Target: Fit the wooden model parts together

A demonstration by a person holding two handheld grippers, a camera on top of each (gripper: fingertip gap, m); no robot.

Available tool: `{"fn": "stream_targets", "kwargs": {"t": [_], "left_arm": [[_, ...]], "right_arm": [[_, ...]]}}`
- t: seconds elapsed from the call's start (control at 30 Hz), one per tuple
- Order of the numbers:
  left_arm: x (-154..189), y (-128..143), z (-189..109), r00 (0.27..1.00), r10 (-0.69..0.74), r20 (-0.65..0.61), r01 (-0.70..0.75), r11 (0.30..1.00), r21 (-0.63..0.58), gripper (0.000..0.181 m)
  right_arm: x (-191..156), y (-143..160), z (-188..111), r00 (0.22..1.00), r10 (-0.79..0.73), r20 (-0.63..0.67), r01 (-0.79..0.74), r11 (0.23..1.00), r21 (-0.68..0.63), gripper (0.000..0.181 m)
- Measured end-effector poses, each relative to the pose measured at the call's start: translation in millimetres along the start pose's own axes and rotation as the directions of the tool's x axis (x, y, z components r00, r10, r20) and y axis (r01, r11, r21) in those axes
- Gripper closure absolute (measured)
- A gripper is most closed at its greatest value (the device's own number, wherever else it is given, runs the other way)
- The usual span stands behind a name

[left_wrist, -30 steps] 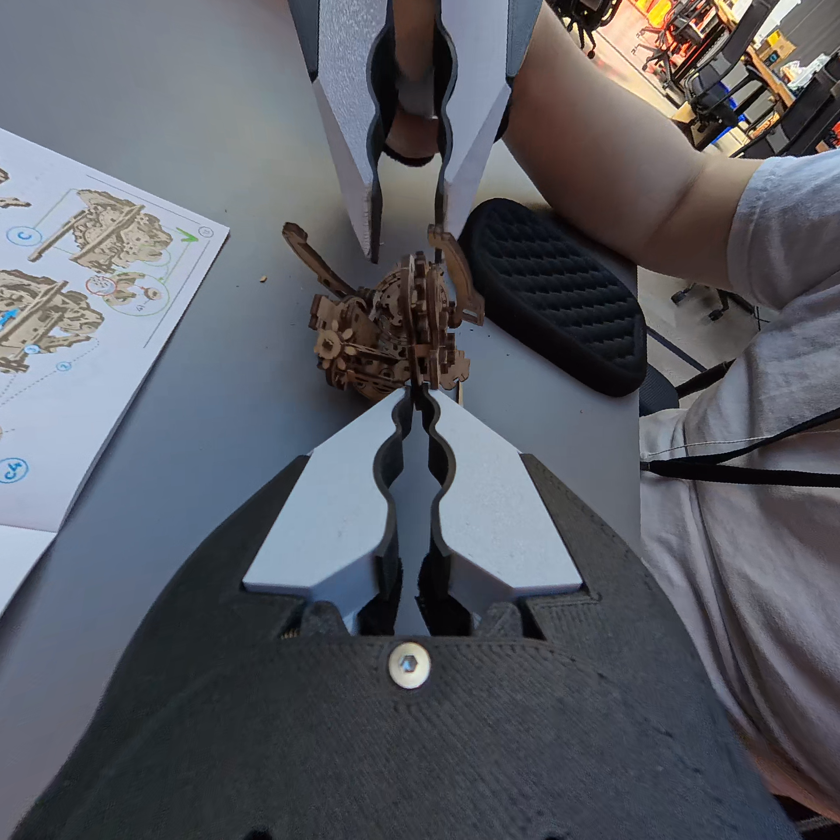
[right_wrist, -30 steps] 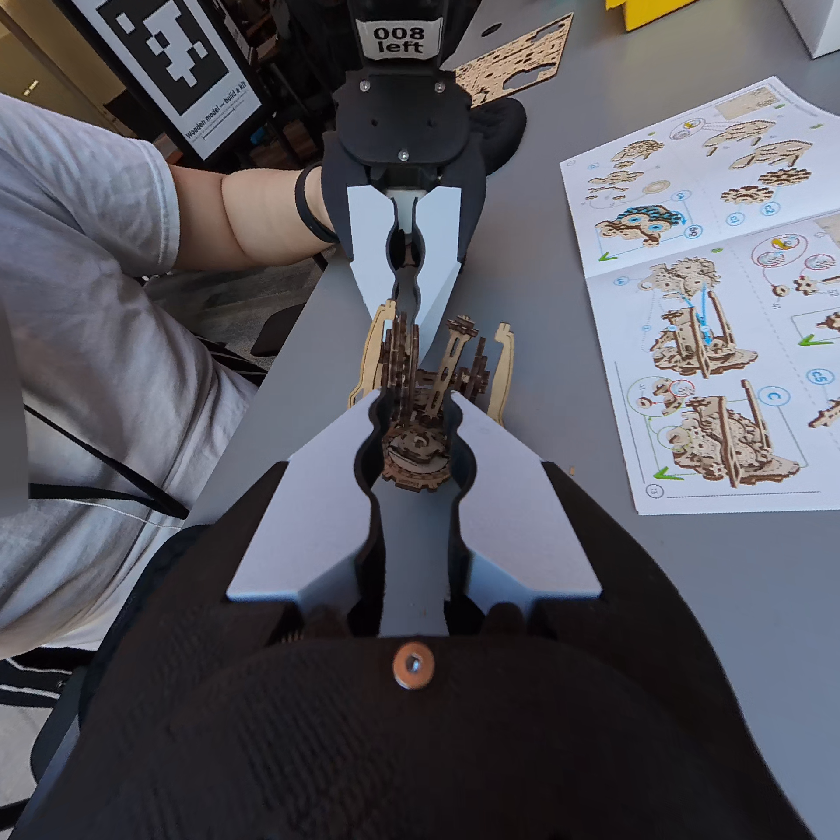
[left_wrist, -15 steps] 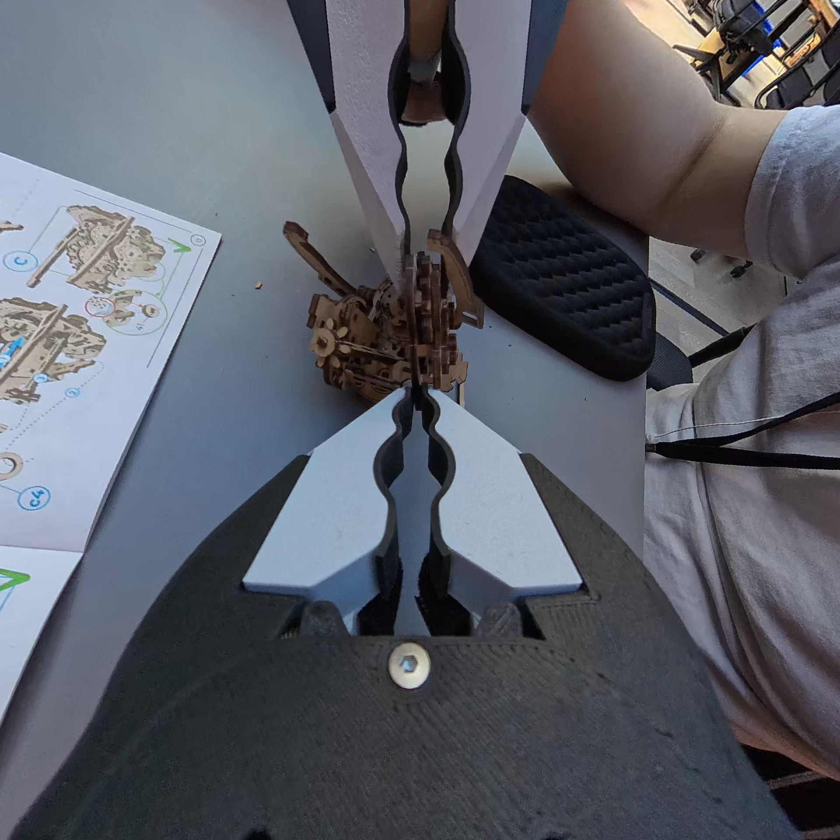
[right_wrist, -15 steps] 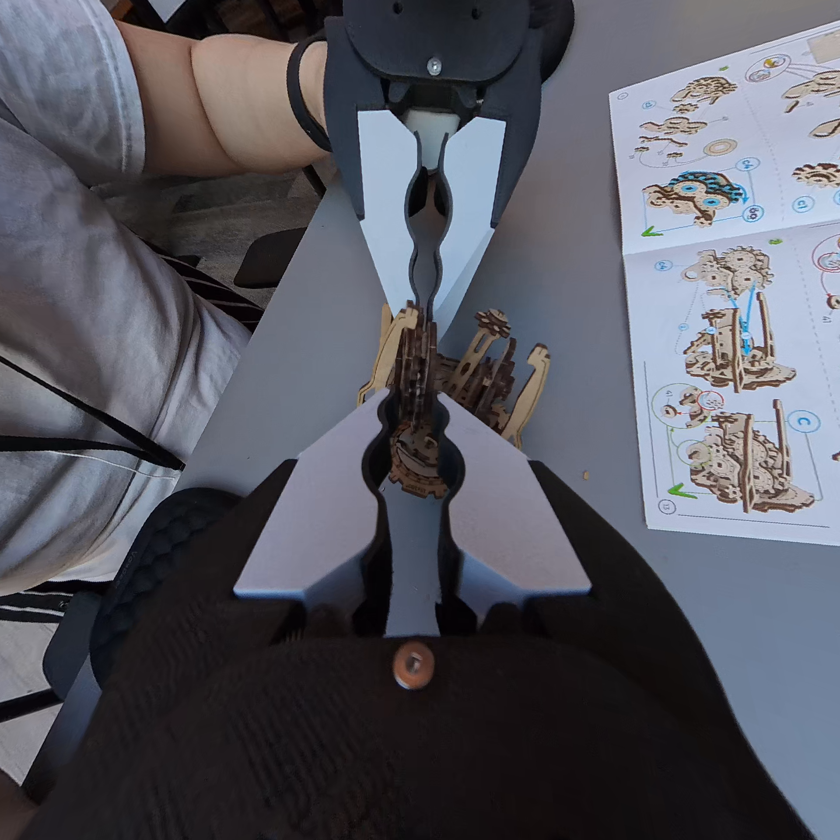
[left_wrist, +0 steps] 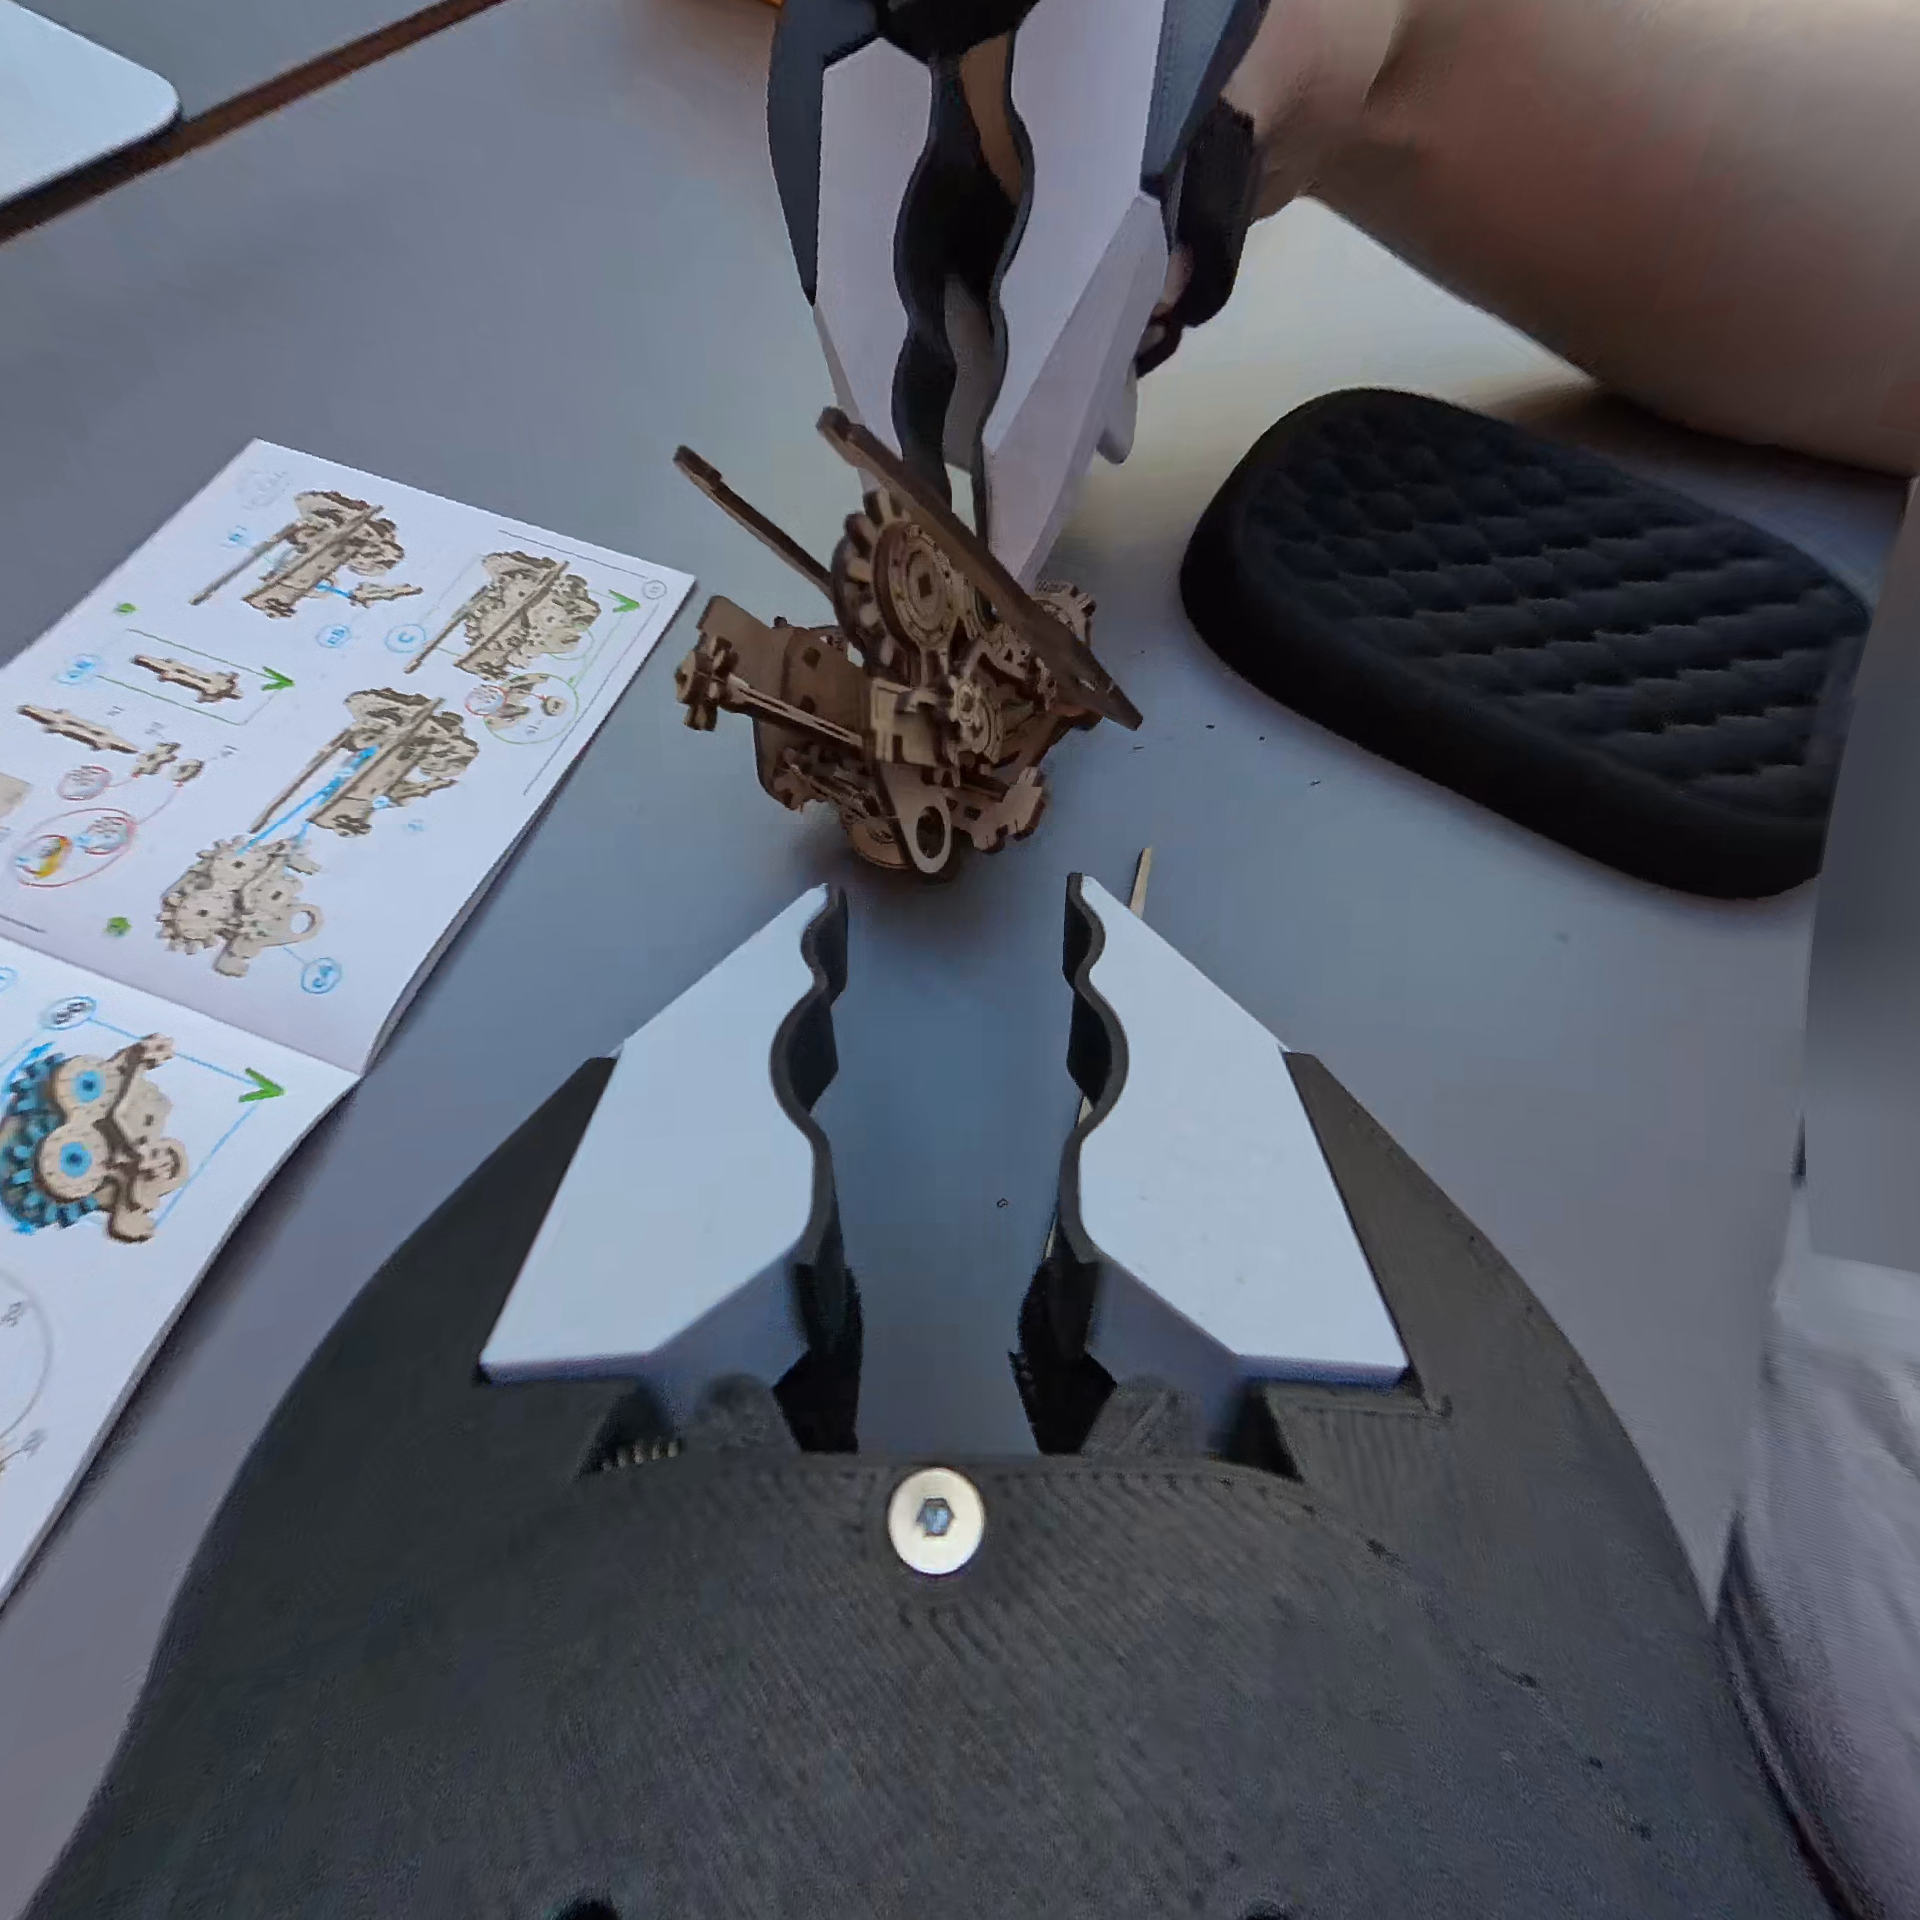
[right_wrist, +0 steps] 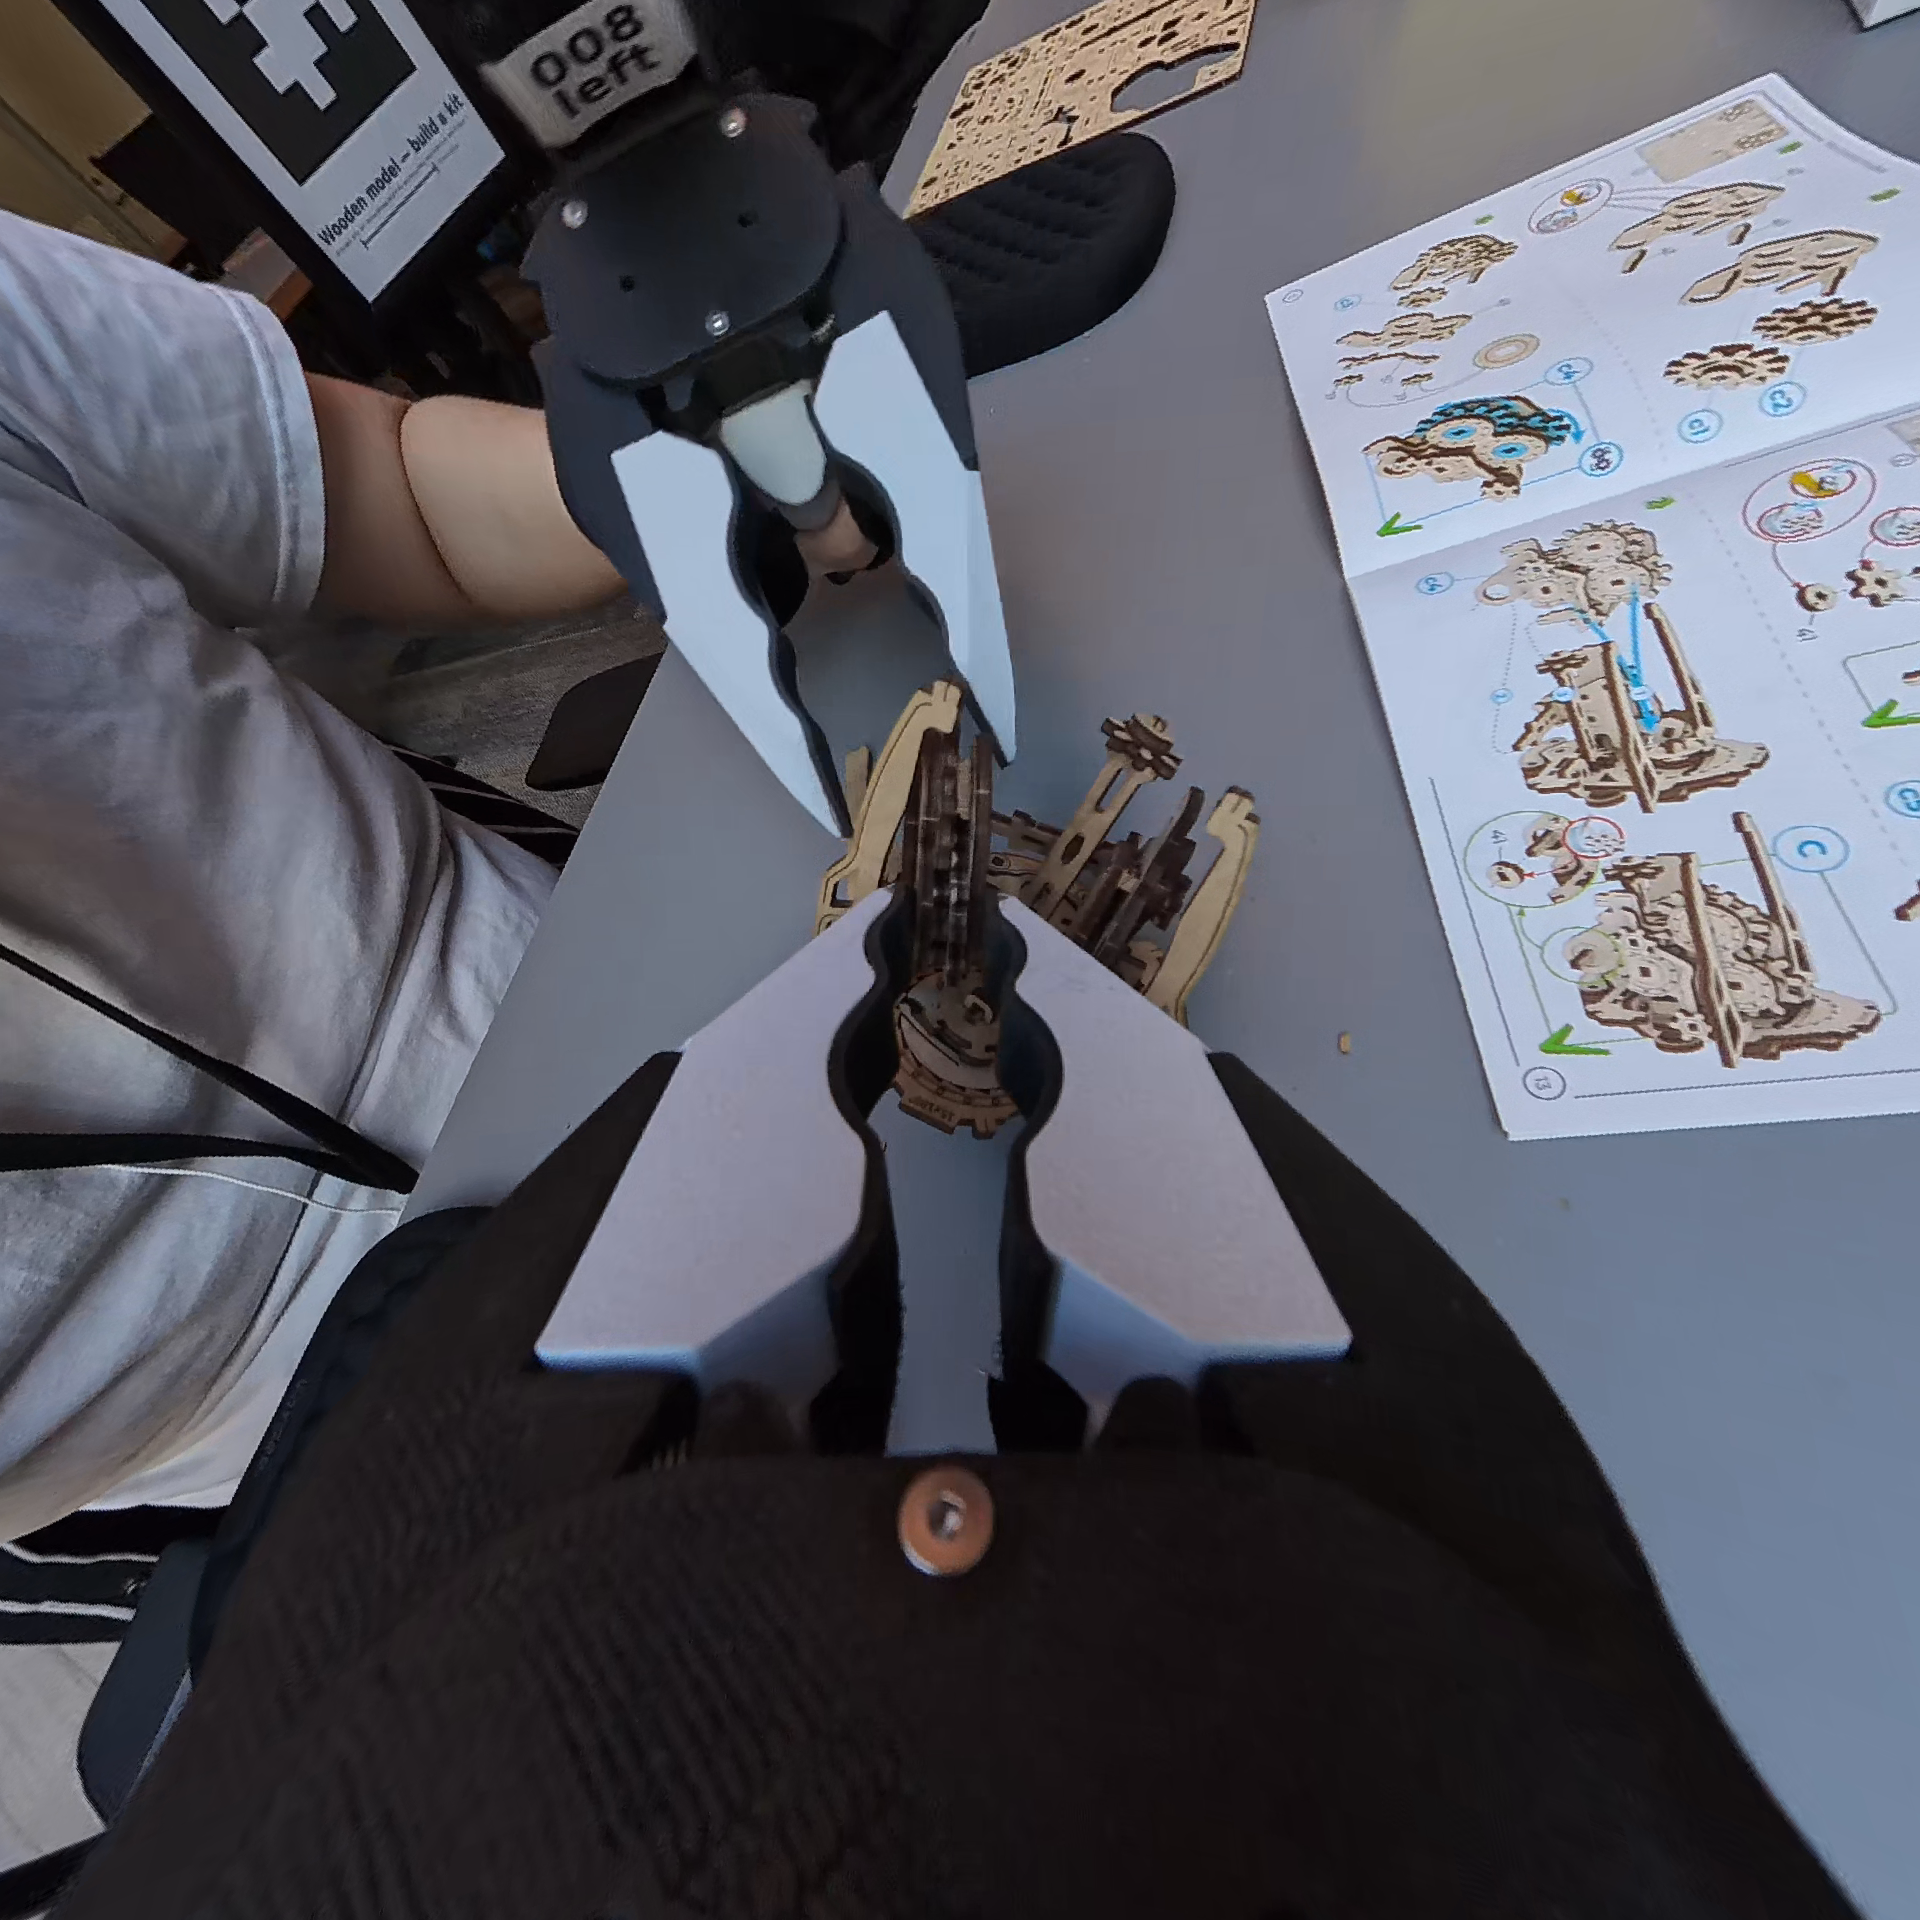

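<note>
the left gripper (left_wrist: 948,904) stands released, fingers spread w/ bare grey table (left_wrist: 468,312) between them, its tips just short of the wooden model (left_wrist: 904,686) and not touching it. opposite, the right gripper (right_wrist: 940,914) is clenched on the model's stack of gear discs (right_wrist: 943,831), which stands on edge between its tips; more of the model sits farther back in the scalloped gap between the fingers. in the left wrist view the model tilts, its long flat arms (left_wrist: 758,514) slanting up and away to the left of the right gripper's fingers (left_wrist: 1049,343), its lower part resting on the table. a thin wood sliver (left_wrist: 1141,881) lies just beside the left gripper's right-hand fingertip. an open instruction booklet (left_wrist: 343,727) lies flat left of the left gripper's fingers; a black textured pad (left_wrist: 1527,644) lies to their right, near the table edge. in the right wrist view a second black pad (right_wrist: 1049,249) lies beyond the left gripper (right_wrist: 920,795), w/ a punched-out wooden parts sheet (right_wrist: 1091,73) resting partly on it. a person's forearm (right_wrist: 488,509) and grey shirt (right_wrist: 156,727) fill the left side of that view.
</note>
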State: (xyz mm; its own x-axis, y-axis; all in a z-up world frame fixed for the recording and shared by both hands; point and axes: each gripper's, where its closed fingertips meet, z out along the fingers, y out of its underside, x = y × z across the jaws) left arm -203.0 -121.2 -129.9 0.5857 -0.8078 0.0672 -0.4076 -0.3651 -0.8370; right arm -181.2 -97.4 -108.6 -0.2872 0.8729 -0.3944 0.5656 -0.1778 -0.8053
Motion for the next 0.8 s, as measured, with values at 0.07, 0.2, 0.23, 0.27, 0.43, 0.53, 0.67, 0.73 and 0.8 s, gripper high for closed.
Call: {"fn": "stream_targets", "kwargs": {"t": [0.07,0.2,0.23,0.27,0.43,0.53,0.67,0.73,0.8], "left_arm": [[2.0,3.0,0.7,0.991,0.092,0.098,-0.092,0.996,-0.01,0.143],[5.3,4.7,5.8,0.916,0.299,0.266,-0.294,0.954,-0.061,0.15],[2.0,3.0,5.6,0.875,0.36,0.324,-0.353,0.932,-0.081,0.151],[0.9,0.9,6.5,0.835,0.412,0.364,-0.406,0.909,-0.098,0.153],[-1.5,0.0,15.3,0.776,0.486,0.403,-0.465,0.872,-0.156,0.156],[-5.0,-2.3,15.4,0.764,0.493,0.417,-0.468,0.868,-0.168,0.168],[-7.4,-3.6,17.0,0.739,0.519,0.429,-0.487,0.852,-0.191,0.171],[-8.1,-4.0,17.6,0.733,0.524,0.433,-0.491,0.849,-0.195,0.171],[-9.1,-4.7,17.7,0.727,0.527,0.439,-0.493,0.847,-0.2,0.173]], "right_arm": [[1.4,-0.4,0.5,1.0,0.02,0.003,-0.02,1.0,0.01,0.171],[5.0,-2.3,1.7,0.998,0.062,0.004,-0.062,0.997,0.04,0.171],[5.2,-2.3,2.0,0.998,0.069,0.009,-0.069,0.997,0.045,0.171],[5.5,-2.3,2.0,0.997,0.076,0.012,-0.076,0.996,0.049,0.171],[9.2,-3.1,1.6,0.994,0.107,0.004,-0.107,0.992,0.065,0.171],[10.5,-3.2,1.8,0.991,0.137,0.005,-0.137,0.988,0.073,0.171],[12.6,-3.9,1.9,0.985,0.171,0.003,-0.171,0.981,0.091,0.171],[13.8,-3.9,1.2,0.981,0.195,0.001,-0.194,0.976,0.098,0.171],[14.4,-4.4,0.9,0.98,0.197,-0.006,-0.195,0.975,0.105,0.171]]}}
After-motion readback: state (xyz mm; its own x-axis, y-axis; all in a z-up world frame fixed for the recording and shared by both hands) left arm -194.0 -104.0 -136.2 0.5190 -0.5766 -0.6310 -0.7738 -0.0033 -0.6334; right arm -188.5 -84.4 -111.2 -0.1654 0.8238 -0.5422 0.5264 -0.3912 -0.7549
